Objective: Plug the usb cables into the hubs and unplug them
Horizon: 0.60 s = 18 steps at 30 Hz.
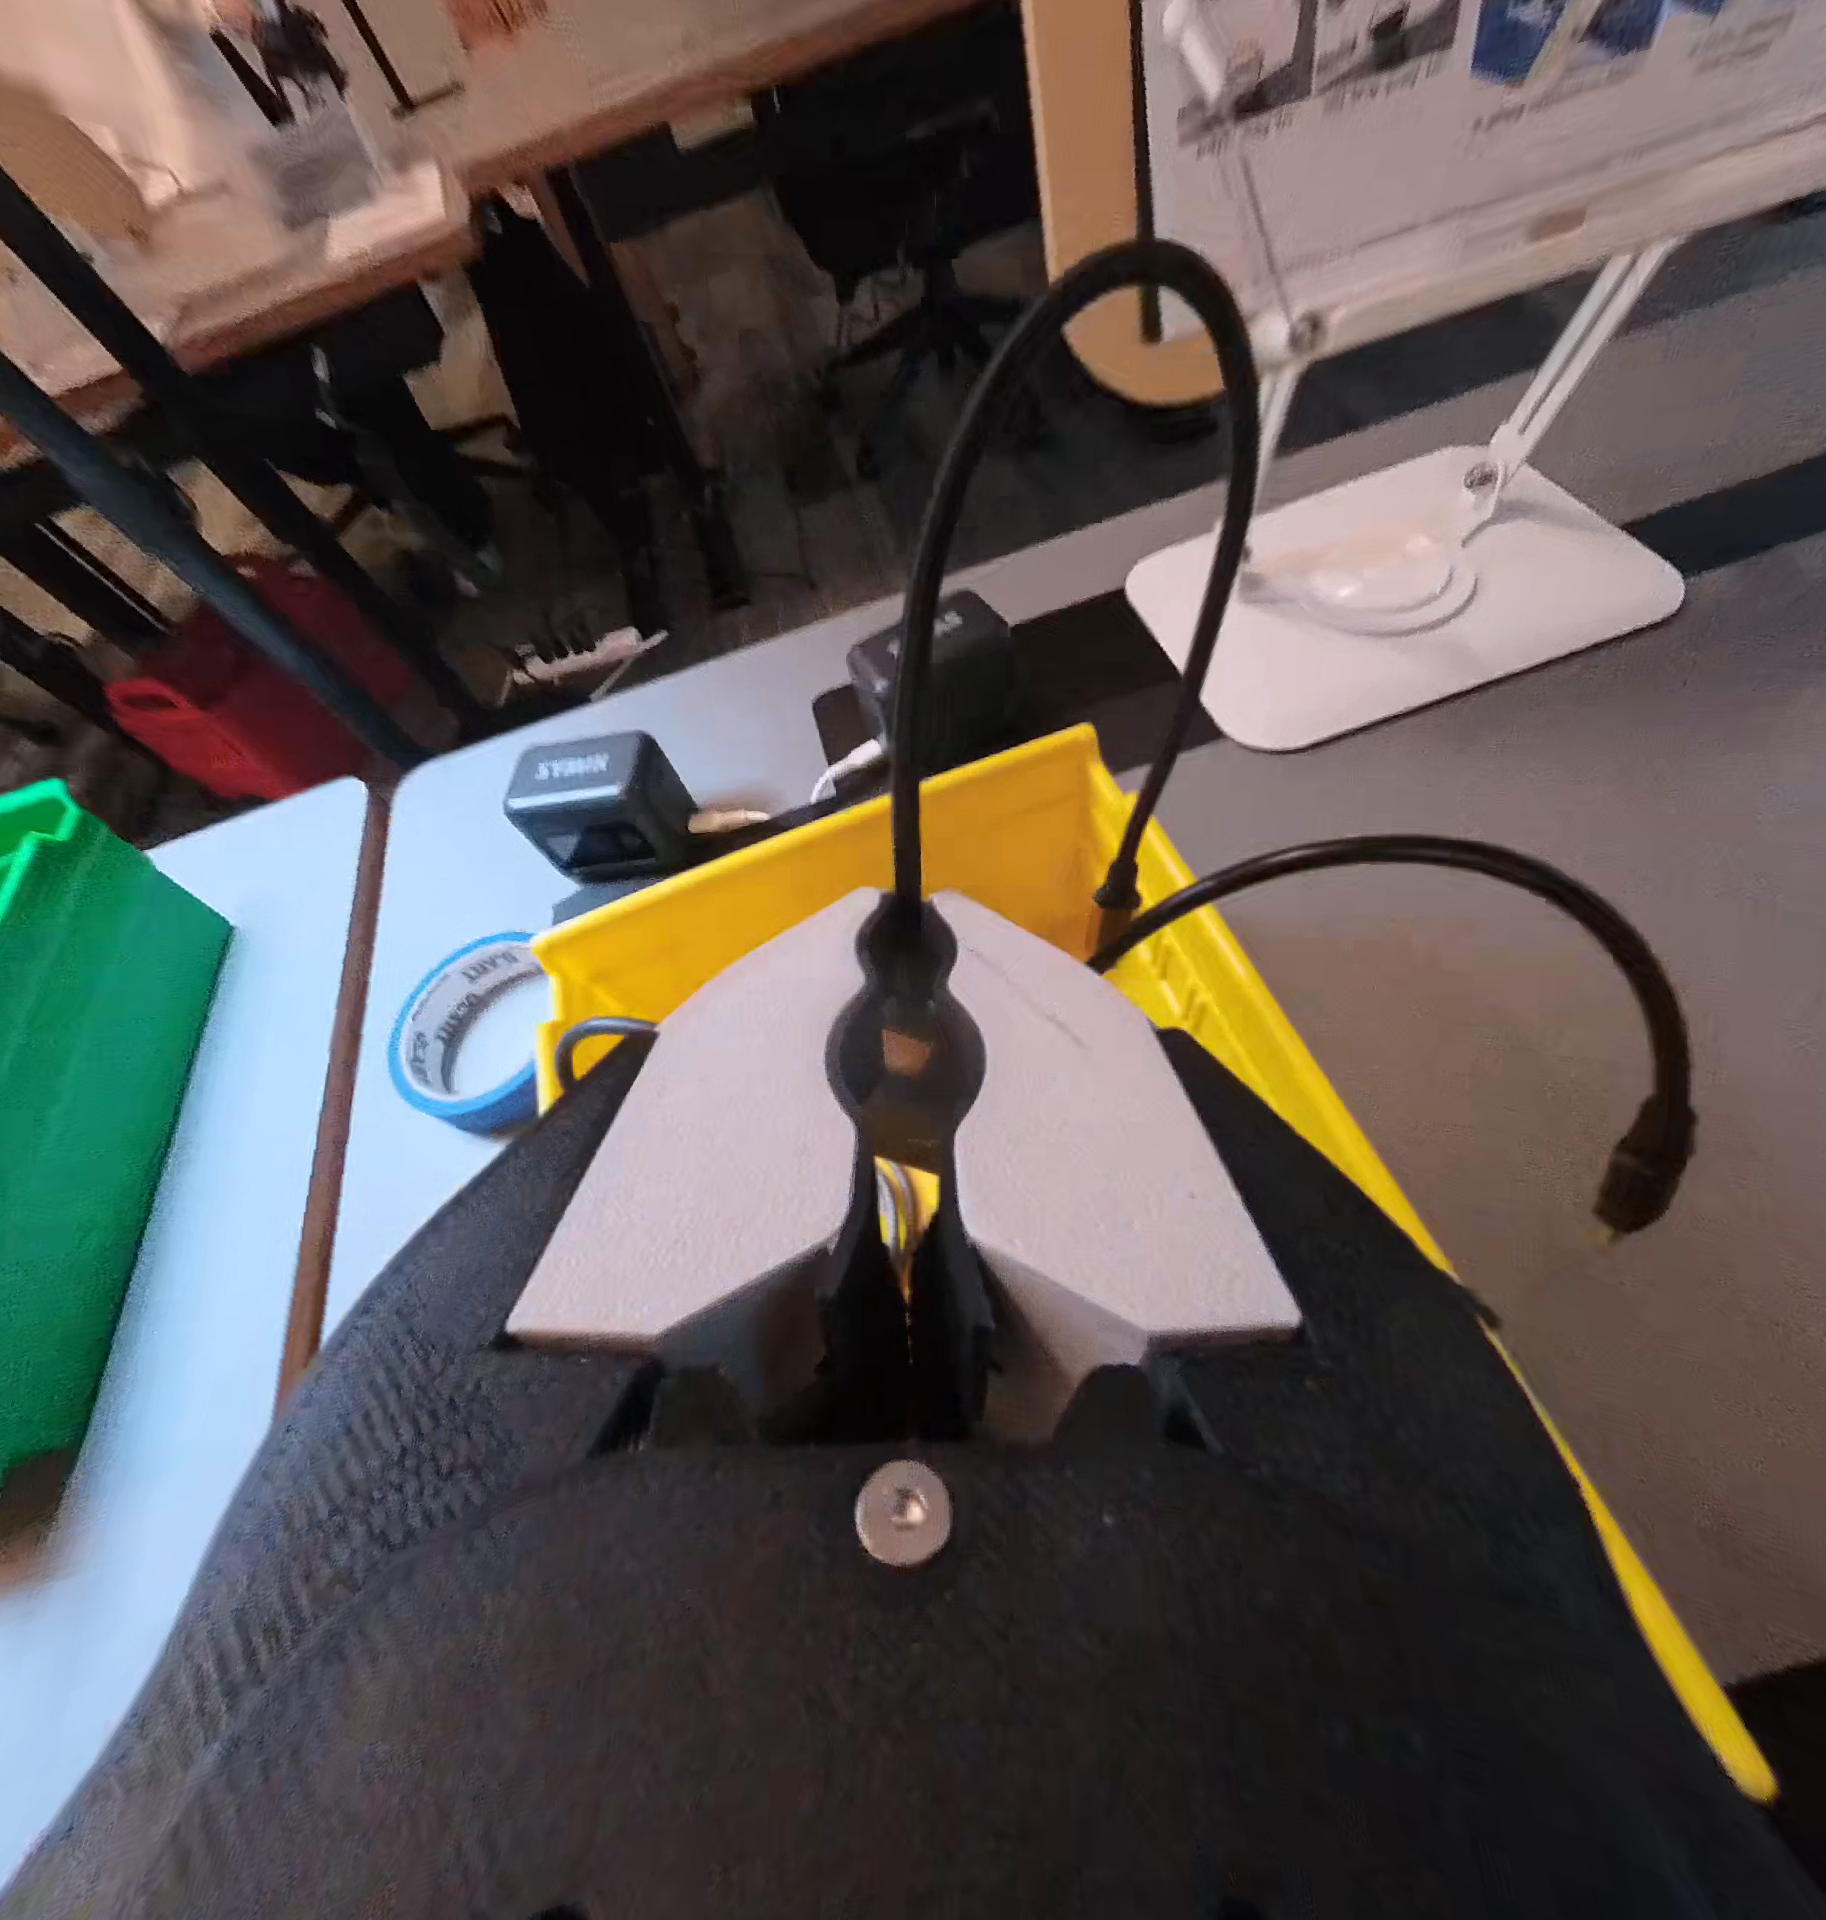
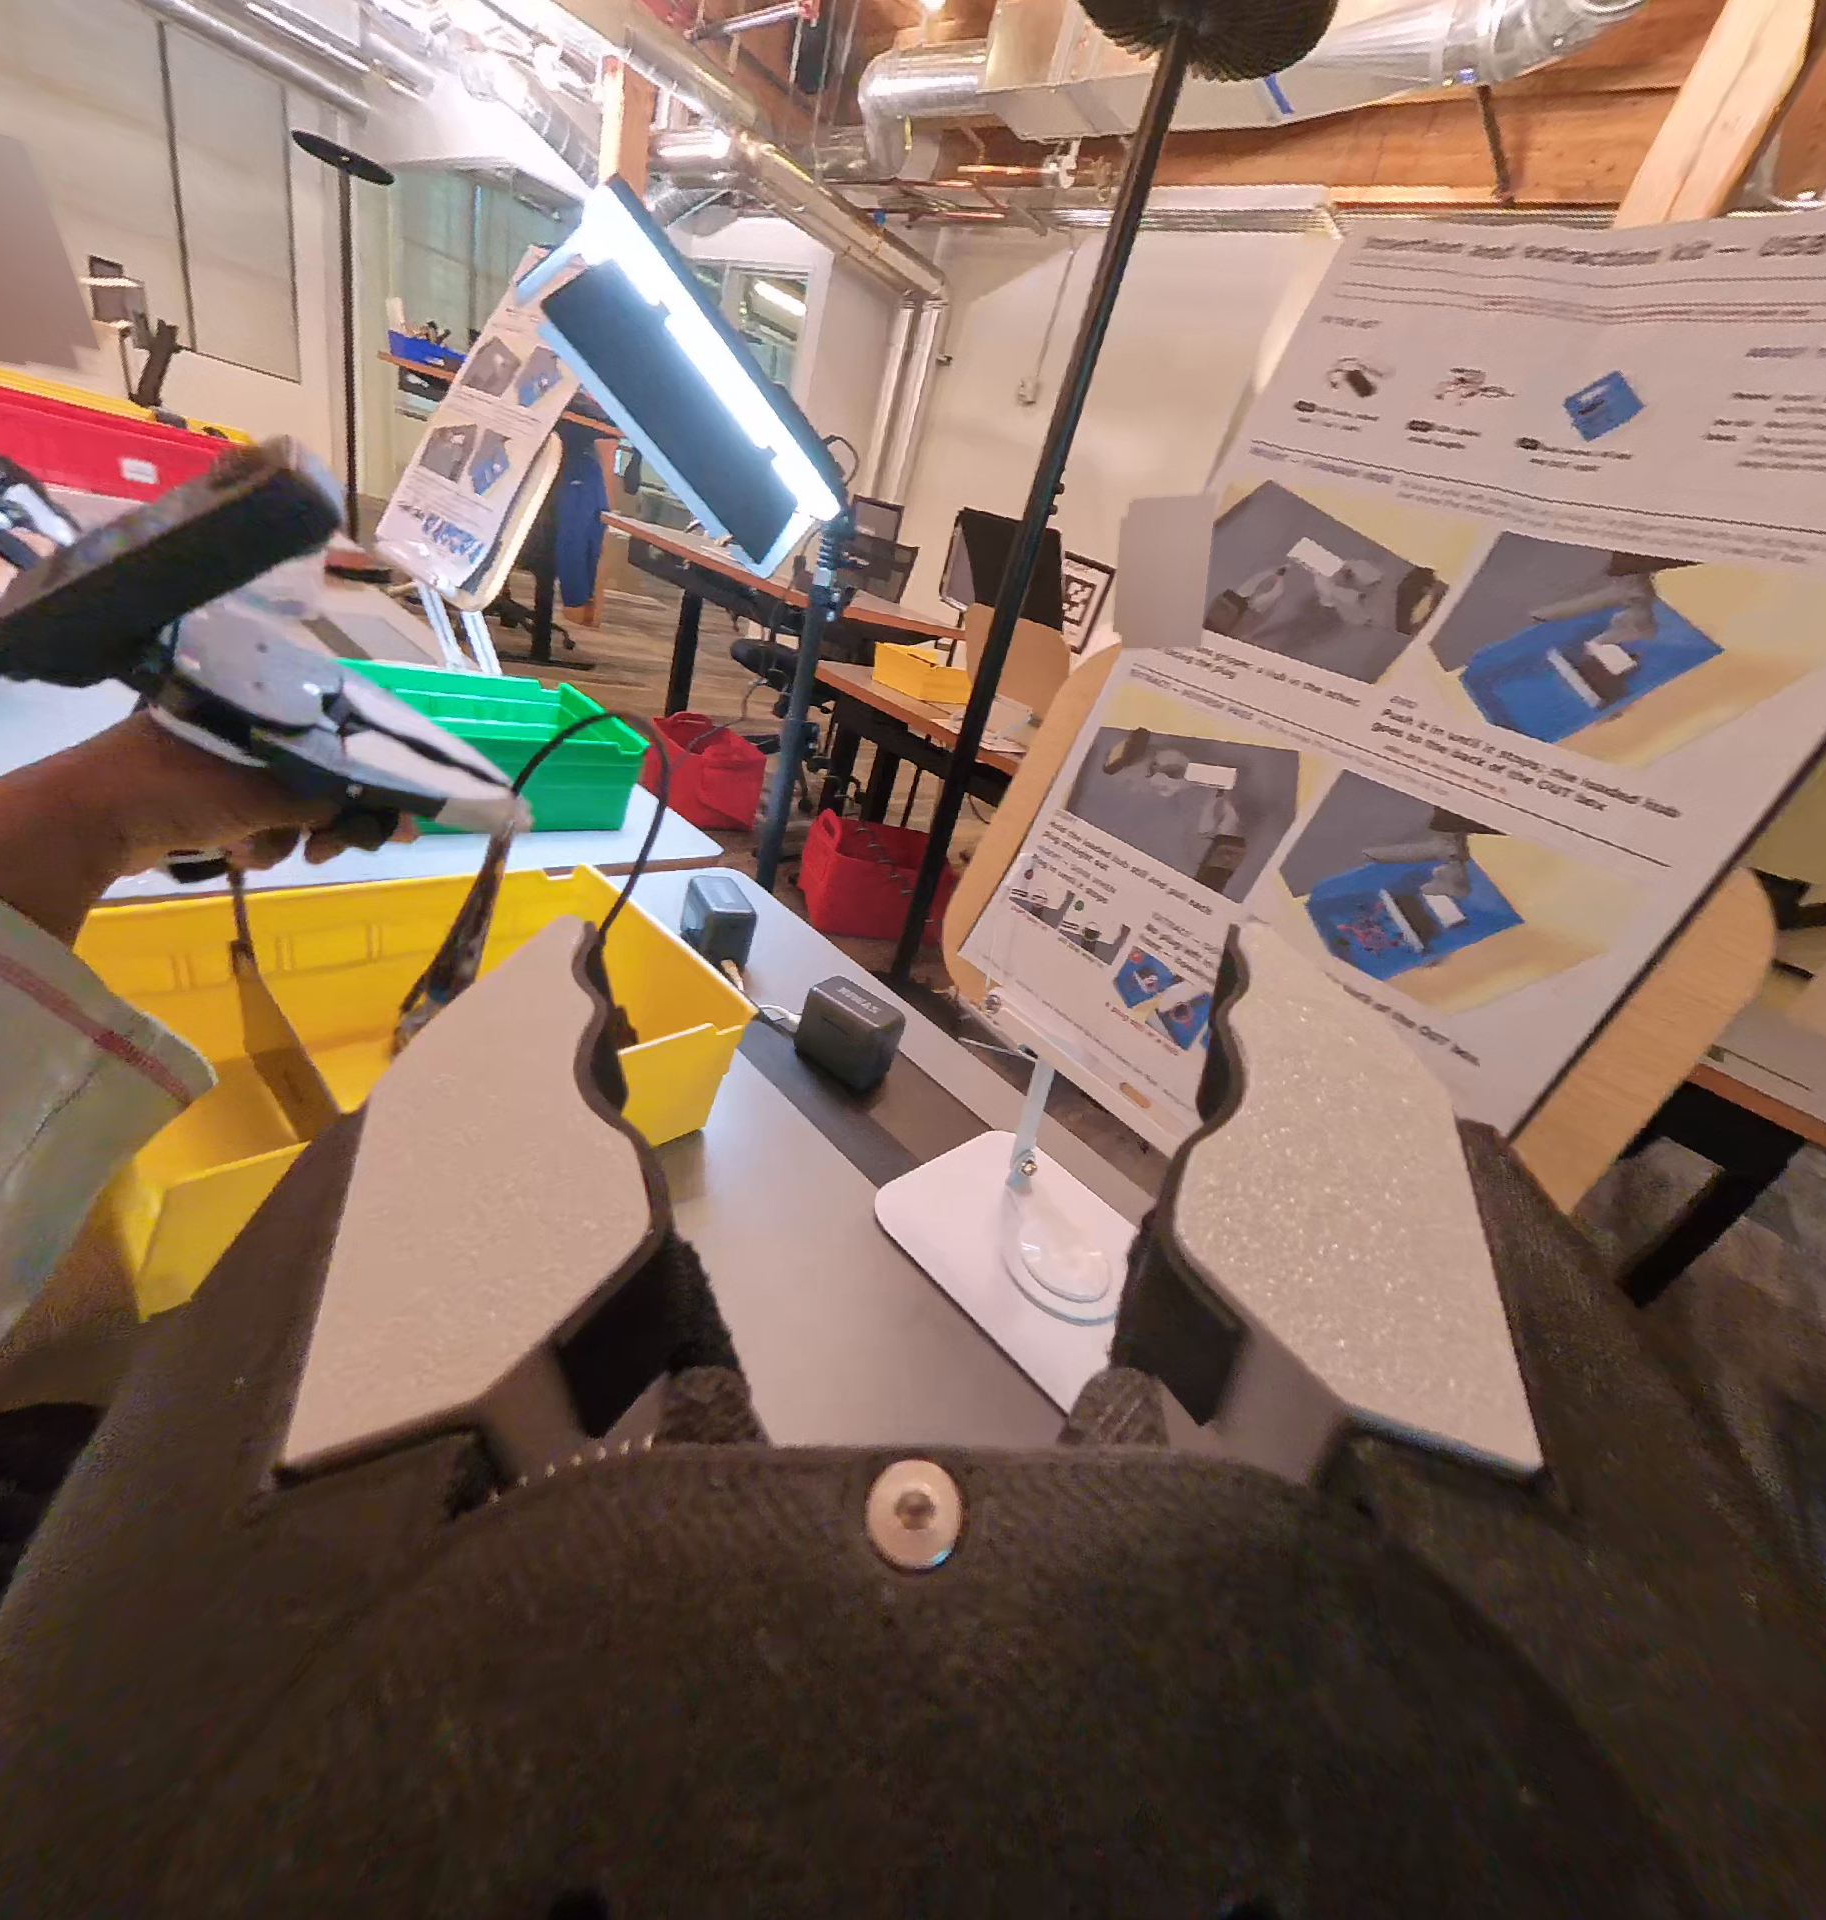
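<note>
So the left gripper [image 1: 904, 1023] has its jaws clenched on a black usb cable [image 1: 1085, 343], pinching it right at the plug end, and it's hanging just above the yellow bin [image 1: 1002, 821], which I'll use as the reference for everything. From the pinch the cable runs up and away, arches over, and drops back down into the far right corner of the bin. A second black cable [image 1: 1511, 883] loops out over the bin's right wall with its free plug dangling above the desk [image 1: 1511, 1299]. In the right wrist view you can see the same thing from the side: the left gripper [image 2: 504, 810] sits above the bin [image 2: 389, 945] with something dark hanging under its tip, too blurry to say whether that's a hub. The right gripper [image 2: 909, 1039] is off to the bin's right, jaws spread wide and holding nothing. My read: the left one is clearly nearer, and the right has to swing left toward the bin to help. Just beyond the bin sit two small dark chargers [image 1: 599, 800], and blue tape [image 1: 462, 1029] lies at its left.
</note>
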Each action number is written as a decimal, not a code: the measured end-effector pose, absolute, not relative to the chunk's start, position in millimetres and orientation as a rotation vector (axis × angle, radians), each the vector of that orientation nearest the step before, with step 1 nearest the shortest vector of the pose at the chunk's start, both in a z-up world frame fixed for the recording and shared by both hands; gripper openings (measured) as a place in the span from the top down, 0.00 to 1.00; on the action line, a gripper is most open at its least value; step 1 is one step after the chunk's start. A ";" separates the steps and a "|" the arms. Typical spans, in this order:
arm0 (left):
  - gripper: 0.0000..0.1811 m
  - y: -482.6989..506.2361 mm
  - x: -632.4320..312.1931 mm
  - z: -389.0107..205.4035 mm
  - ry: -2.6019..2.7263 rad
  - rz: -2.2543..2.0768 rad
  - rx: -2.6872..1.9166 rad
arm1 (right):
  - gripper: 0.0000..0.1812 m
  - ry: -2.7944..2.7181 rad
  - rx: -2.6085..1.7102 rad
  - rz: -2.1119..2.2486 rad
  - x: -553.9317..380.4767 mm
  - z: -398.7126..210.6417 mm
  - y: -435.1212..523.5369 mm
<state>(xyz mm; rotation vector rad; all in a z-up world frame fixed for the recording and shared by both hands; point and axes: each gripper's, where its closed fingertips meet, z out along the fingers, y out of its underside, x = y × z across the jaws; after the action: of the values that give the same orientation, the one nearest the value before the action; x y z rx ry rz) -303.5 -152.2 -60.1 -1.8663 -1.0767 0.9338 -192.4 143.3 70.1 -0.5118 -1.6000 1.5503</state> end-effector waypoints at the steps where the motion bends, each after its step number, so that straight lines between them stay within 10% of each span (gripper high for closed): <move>1: 0.98 -148.1 -302.0 -48.9 -1.049 0.967 -1.831 | 0.40 -1.616 -0.503 1.550 -191.4 68.5 139.3; 18: 0.98 -36.1 -243.5 90.9 -0.671 1.267 -1.300 | 0.65 -2.154 -0.369 1.369 -185.8 -22.6 46.8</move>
<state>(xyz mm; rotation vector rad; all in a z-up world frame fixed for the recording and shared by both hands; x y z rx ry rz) -243.5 -36.1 90.9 -1.3003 -0.6711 1.2669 -185.8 46.8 -22.6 -0.3686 -2.1536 1.3692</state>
